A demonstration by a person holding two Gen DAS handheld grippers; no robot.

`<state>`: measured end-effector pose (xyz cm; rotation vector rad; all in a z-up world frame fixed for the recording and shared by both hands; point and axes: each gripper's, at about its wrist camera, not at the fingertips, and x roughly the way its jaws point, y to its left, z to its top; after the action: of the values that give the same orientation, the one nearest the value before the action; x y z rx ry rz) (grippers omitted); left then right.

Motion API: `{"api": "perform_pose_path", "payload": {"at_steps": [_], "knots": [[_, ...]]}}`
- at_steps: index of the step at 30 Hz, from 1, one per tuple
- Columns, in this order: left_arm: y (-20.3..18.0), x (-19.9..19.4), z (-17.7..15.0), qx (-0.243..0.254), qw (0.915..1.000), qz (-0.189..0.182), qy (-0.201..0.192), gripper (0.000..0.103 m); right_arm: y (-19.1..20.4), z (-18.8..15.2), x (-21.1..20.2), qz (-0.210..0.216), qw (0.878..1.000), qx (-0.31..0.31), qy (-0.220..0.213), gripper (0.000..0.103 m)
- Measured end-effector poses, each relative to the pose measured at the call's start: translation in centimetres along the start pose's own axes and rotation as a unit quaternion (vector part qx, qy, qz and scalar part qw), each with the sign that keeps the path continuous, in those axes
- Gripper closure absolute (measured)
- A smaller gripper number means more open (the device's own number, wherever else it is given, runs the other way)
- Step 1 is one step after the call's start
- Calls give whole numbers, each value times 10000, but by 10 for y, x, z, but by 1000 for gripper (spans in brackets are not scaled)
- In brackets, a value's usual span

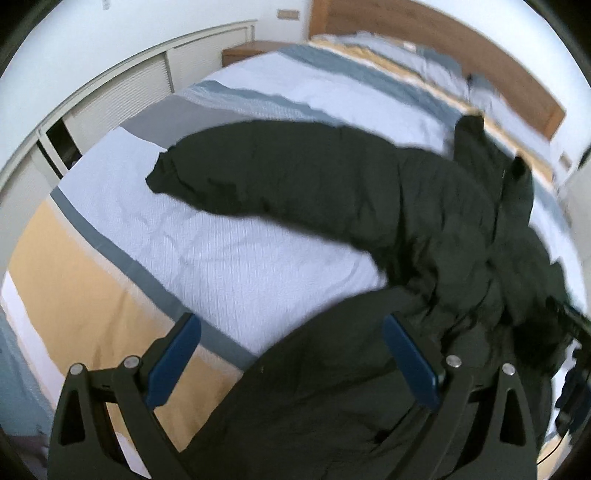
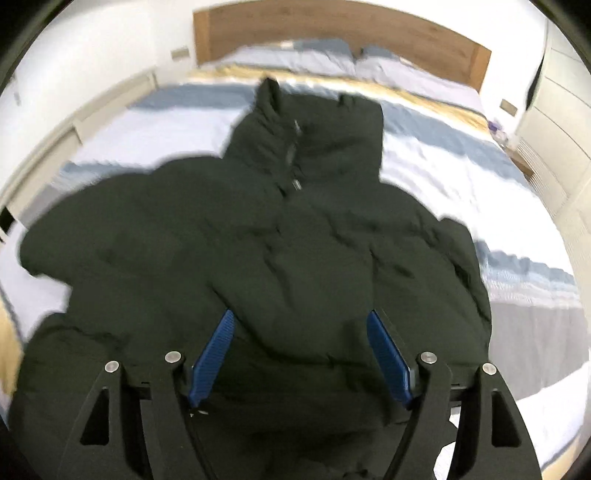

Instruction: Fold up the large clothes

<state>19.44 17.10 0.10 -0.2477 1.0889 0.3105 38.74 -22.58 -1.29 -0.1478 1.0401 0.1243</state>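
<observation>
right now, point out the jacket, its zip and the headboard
jacket [image 2: 295, 258]: right wrist view, on the chest
zip [image 2: 291, 155]: right wrist view, just below the collar
headboard [image 2: 406, 33]: right wrist view, on the wooden panel behind the pillows

No text, label, brand, number or sign can be read in either view. The pictures are blurred, and the small plates on the wall are too unclear to show any writing.
</observation>
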Motion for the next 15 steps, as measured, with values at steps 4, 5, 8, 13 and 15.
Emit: {"api": "perform_pose_path", "payload": {"at_steps": [4, 5, 8, 13, 15], "knots": [[-17, 9, -17, 451, 9985, 152, 260, 3, 10, -16, 31, -52, 9992, -99, 392, 28], [-21, 11, -21, 548, 9979, 162, 309, 3, 13, -20, 36, -103, 9990, -126, 423, 28], [-31, 14, -31, 750, 9962, 56, 449, 3, 15, -24, 43, -141, 9988, -67, 473, 26], [-54, 11, -45, 835, 9906, -709, 821, 3, 18, -23, 51, -219, 9978, -142, 611, 26], [-68, 6, -52, 960, 9853, -1046, 950, 3, 17, -24, 51, -222, 9976, -121, 648, 26]]}}
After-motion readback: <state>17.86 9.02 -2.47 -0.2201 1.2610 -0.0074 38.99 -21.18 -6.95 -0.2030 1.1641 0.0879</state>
